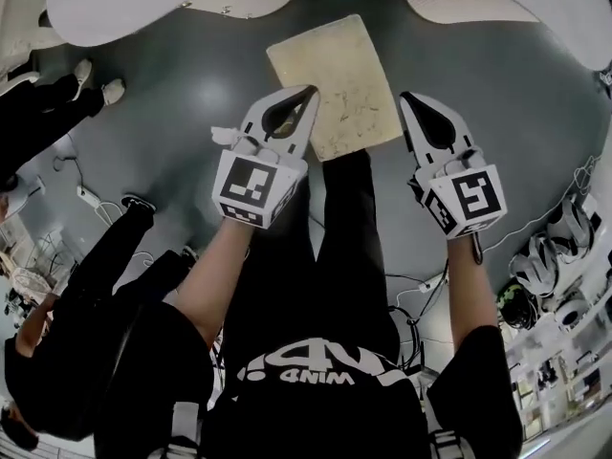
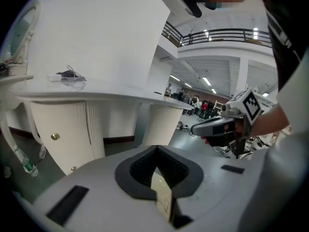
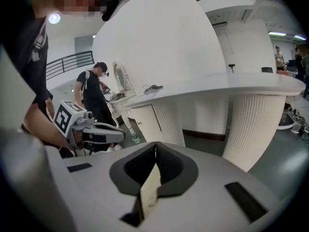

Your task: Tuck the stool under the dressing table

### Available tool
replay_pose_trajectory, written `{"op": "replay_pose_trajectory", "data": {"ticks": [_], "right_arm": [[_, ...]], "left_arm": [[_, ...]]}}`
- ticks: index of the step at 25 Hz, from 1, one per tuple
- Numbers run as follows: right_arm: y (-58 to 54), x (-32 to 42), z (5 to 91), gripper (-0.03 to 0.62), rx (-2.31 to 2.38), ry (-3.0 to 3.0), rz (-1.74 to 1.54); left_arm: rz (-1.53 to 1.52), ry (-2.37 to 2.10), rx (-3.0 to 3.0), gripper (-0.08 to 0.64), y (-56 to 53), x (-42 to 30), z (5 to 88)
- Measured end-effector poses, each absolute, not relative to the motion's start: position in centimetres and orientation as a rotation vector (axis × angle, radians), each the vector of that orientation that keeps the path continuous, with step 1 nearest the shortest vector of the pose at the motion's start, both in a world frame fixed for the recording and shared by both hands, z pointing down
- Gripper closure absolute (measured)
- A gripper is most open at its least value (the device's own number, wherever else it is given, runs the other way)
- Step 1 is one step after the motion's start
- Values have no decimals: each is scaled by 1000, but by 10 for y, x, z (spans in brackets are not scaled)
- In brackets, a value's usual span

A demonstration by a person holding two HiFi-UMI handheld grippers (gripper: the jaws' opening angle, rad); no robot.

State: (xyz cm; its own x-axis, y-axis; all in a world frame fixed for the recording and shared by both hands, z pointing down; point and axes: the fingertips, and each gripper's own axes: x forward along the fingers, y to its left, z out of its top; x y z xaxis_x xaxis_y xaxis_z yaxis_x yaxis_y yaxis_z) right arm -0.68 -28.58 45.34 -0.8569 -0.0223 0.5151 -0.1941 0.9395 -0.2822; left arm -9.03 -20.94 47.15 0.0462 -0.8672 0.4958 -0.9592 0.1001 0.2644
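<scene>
In the head view, the stool, with its cream cushioned square seat, stands on the grey floor just in front of the white dressing table. My left gripper hovers over the seat's left edge, and my right gripper is just off its right edge. Both are shut and hold nothing. In the left gripper view the shut jaws point at the table's fluted legs, and a sliver of the seat shows below. The right gripper view shows the same, with the seat under the tabletop.
People in black stand at the left, one beside the table's mirror. Cables and white gear lie on the floor at the right. Small items sit on the tabletop. A bottle stands by the cabinet.
</scene>
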Motion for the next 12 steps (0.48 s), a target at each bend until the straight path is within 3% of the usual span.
{"op": "replay_pose_trajectory", "data": {"ticks": [12], "right_arm": [[-261,0,620,568,-15,-2379,429]], "left_arm": [[171,-1652,1578,551,-162,-63,638]]}}
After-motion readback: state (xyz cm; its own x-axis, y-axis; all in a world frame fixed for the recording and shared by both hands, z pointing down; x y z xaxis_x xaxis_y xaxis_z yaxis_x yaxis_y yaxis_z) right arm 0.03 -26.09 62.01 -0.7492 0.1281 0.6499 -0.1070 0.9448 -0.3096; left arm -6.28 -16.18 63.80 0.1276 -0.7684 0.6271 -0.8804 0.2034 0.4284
